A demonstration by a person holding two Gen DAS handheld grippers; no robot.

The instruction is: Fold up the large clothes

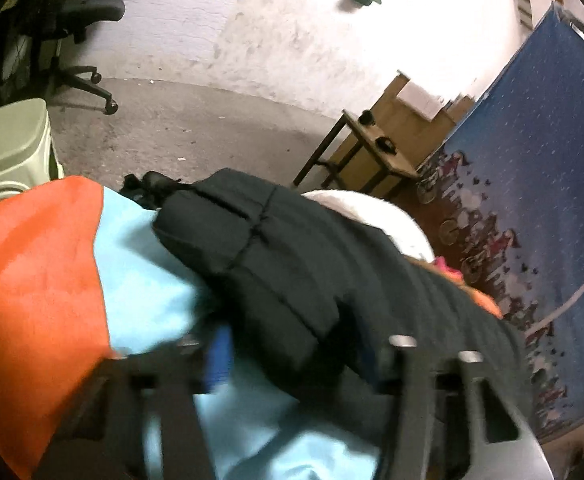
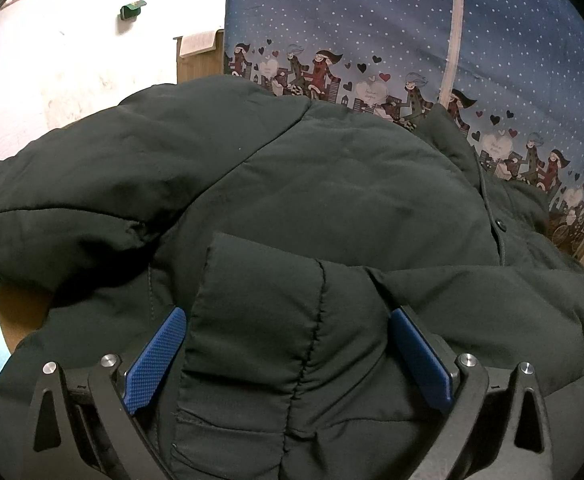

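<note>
Right gripper (image 2: 287, 344) spread wide, a padded fold of the dark jacket (image 2: 312, 184) between its blue pads (image 2: 155, 360), untouched. Left gripper (image 1: 292, 360) blurred, jaws pinching the jacket's sleeve (image 1: 259, 264) ahead.

Dim room, glaring wall, fisheye bending

The white wall (image 1: 332, 40) was blown out in both views; the left view was smeared by motion blur, the jacket (image 2: 332, 184) was underexposed, and corners were vignetted black.
</note>
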